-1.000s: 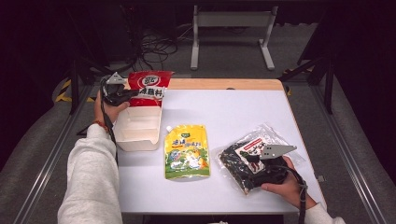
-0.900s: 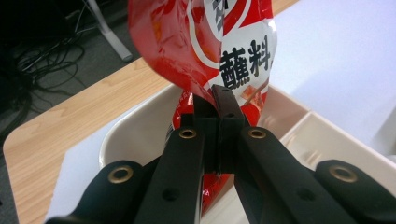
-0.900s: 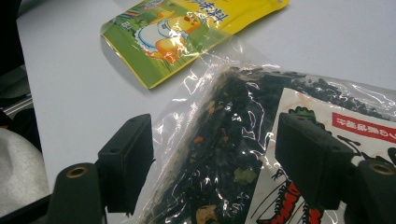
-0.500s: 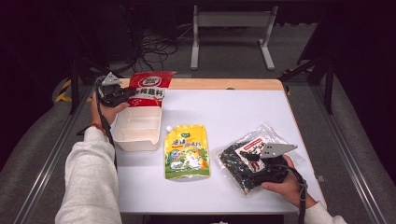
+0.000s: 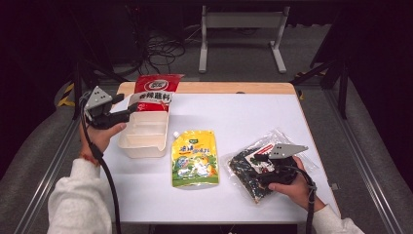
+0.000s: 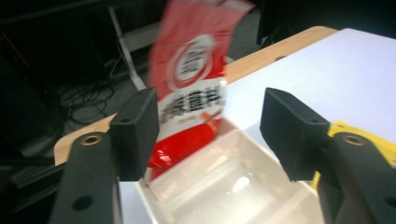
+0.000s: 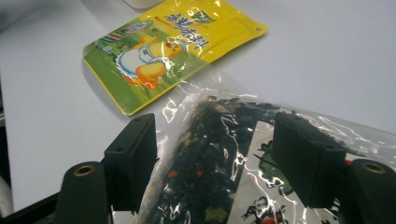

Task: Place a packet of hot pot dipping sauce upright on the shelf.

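1. Two risks I am watching. My left tool (image 5: 127,113), jaws spread wide and holding nothing, is hovering at the near-left rim of the white tray (image 5: 142,137), aimed at the red pouch (image 5: 155,92) leaning over the tray's far end. The pouch is looking floppy, so a nudge could be tipping it off the table (image 5: 253,112).
2. My right tool (image 5: 263,163) is sitting open over the clear bag (image 5: 246,173) beside the yellow pouch (image 5: 194,157); slick film could be slipping or tearing under the jaws.
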Demonstrator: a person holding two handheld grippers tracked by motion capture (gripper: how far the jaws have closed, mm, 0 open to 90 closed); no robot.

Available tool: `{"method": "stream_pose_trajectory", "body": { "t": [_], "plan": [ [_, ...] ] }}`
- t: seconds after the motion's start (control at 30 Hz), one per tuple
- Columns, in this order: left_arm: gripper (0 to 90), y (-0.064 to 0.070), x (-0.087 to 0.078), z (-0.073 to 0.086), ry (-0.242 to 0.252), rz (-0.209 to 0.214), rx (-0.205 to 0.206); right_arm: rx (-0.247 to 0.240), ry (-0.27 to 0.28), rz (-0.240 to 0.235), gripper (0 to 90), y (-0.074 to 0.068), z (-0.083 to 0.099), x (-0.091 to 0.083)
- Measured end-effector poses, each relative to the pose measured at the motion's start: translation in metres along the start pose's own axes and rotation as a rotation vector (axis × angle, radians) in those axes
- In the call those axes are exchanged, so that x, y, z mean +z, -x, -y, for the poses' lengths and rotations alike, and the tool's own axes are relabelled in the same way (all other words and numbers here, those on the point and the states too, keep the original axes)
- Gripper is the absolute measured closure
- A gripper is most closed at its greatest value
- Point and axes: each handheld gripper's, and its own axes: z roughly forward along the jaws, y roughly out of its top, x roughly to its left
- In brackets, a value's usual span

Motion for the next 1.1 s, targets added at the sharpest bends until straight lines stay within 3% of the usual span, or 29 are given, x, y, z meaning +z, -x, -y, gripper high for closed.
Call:
{"method": "stream_pose_trajectory", "body": {
  "t": [0.2,0.47,0.53,0.67,0.8,0.93,1.03,1.1],
  "plan": [
    [32.9,0.049,-0.029,0.016,-0.005,0.07,0.066,0.009,0.002,0.016,31.8,0.005,0.0,-0.002],
    [30.2,0.089,-0.048,0.046,-0.014,0.161,0.053,0.012,0.015,0.053,31.8,0.011,-0.002,-0.012],
    [30.3,0.099,-0.049,0.055,-0.01,0.201,0.042,0.008,0.014,0.069,31.8,0.012,-0.002,-0.014],
    [28.9,0.122,-0.045,0.074,-0.074,0.257,0.071,0.012,0.009,0.125,31.1,0.018,0.003,-0.022],
    [26.7,0.135,-0.04,0.091,-0.138,0.284,0.109,0.036,-0.003,0.171,30.3,0.026,0.015,-0.035],
    [23.8,0.137,-0.039,0.103,-0.152,0.314,0.102,0.071,-0.012,0.212,30.1,0.031,0.028,-0.046],
    [23.4,0.138,-0.034,0.112,-0.173,0.313,0.109,0.091,-0.032,0.234,29.8,0.034,0.038,-0.053],
    [22.3,0.138,-0.029,0.114,-0.187,0.311,0.119,0.077,-0.055,0.27,29.0,0.034,0.041,-0.056]
  ]
}}
